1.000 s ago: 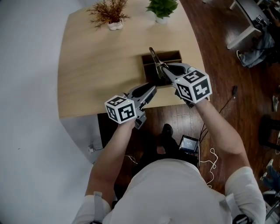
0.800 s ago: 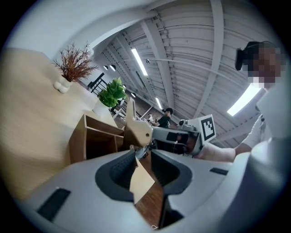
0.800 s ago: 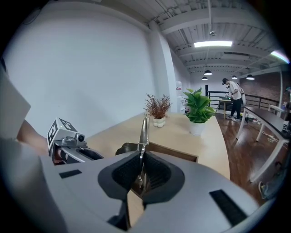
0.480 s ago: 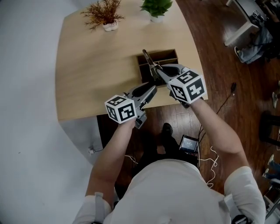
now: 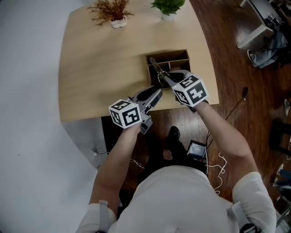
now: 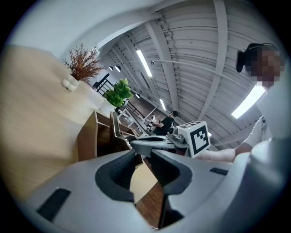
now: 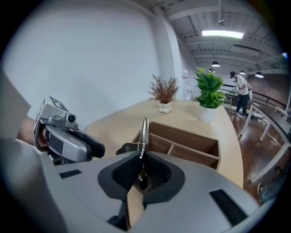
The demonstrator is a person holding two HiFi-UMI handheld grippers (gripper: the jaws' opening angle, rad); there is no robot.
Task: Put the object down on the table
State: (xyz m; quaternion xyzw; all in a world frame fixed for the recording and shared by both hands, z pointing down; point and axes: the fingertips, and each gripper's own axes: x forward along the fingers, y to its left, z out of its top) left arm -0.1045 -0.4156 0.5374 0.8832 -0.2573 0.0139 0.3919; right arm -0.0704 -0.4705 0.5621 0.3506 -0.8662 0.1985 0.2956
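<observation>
Right claw clamps metal tool | left claw slightly apart, empty | tool over wooden compartment box

light wood table, dark divided box near front edge, dried plant, green plant at far edge

Head view looks steeply down; both gripper views skim the pale wooden desk closely, sharing its dark wooden compartment box.

A wooden compartment box sits just ahead of the right hand-held gripper. Farther ahead stand a green plant and, off to its left, a dried reddish plant, both in white pots.
</observation>
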